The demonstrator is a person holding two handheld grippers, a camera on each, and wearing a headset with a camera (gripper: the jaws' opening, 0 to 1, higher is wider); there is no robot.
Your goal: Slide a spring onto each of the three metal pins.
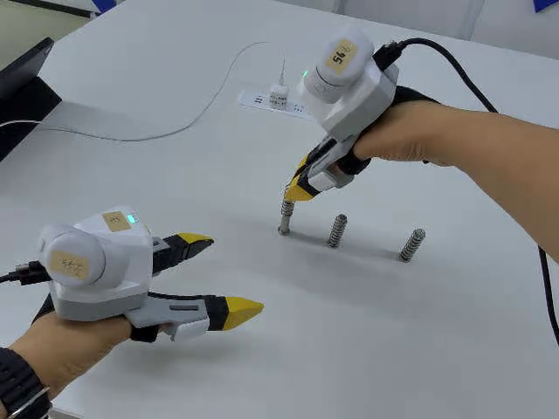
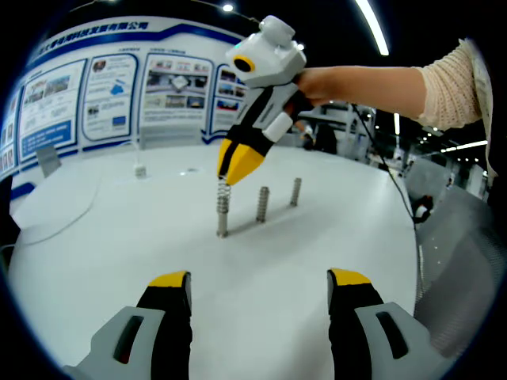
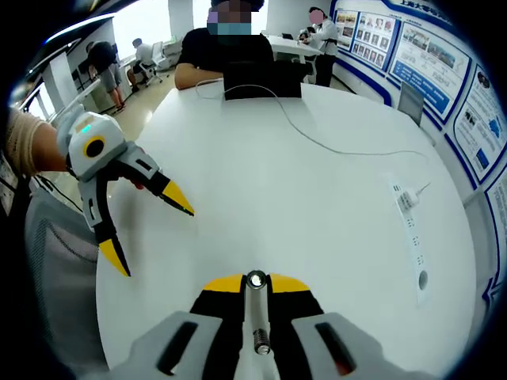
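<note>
springs cover the middle pin and the right pin, which stand on the white table. the third spring sits high on the left pin, whose lower shaft is bare. the right gripper has its jaws closed on this spring from above. the left gripper hovers at the front left, well apart from the pins, jaws spread wide and holding nothing. a power strip and its thin cable lie farther back.

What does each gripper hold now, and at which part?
Right gripper pinches the spring at its upper end, on a pin. Left gripper holds nothing.
</note>
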